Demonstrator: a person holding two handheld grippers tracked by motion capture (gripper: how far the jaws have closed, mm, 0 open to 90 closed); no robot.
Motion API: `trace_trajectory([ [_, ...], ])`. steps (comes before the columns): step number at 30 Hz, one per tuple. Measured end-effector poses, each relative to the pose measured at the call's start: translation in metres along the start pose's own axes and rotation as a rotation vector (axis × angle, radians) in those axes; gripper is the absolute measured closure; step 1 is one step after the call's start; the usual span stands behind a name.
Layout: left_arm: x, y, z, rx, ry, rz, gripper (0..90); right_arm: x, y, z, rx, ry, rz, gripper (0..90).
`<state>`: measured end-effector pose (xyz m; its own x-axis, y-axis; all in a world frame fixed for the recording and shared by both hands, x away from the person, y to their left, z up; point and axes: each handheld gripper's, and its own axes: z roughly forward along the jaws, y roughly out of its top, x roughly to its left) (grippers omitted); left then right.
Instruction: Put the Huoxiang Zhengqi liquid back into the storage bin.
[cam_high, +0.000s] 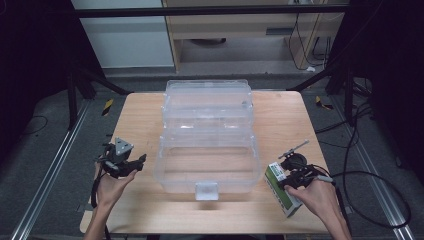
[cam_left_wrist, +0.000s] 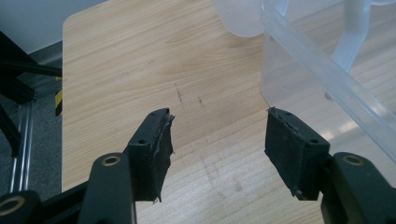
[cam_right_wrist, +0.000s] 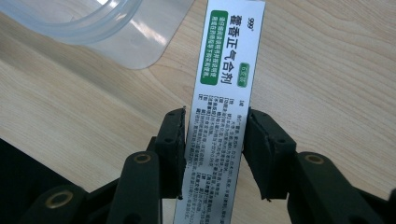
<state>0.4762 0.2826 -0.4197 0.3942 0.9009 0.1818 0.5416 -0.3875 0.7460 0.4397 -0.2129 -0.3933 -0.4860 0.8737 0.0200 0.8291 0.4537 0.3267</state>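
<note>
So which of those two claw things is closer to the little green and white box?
The right gripper: its jaws sit on either side of the green and white box. The left gripper is open, across the clear plastic bin from it.

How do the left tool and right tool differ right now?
The left tool is open with nothing between its jaws; the right tool is shut on the box. The left tool sits left of the clear bin, the right tool on its right. Both have black jaws and hover low over the table.
</note>
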Motion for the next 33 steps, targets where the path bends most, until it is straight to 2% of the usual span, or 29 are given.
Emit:
trace_trajectory([
  [15,0.0002,0.0000,-0.0001,0.001,0.000,0.001,40.7,-0.0006,0.0031,0.0016,0.033,-0.002,0.026,61.4],
  [19,0.0000,0.0000,0.0001,0.003,0.000,0.002,40.6,-0.0004,0.0039,0.0015,0.038,-0.014,0.011,62.8],
  [25,0.0002,-0.0002,0.0004,0.004,0.000,0.003,40.6,-0.0003,0.0056,0.0011,0.053,-0.013,0.015,63.5],
  [29,0.0002,-0.0002,0.0006,0.005,-0.001,0.003,40.6,-0.0006,0.0066,0.0015,0.057,-0.020,-0.004,63.6],
  [33,0.0002,-0.0004,0.0009,0.007,-0.001,0.002,40.6,-0.0008,0.0067,0.0014,0.061,-0.016,0.004,63.7],
])
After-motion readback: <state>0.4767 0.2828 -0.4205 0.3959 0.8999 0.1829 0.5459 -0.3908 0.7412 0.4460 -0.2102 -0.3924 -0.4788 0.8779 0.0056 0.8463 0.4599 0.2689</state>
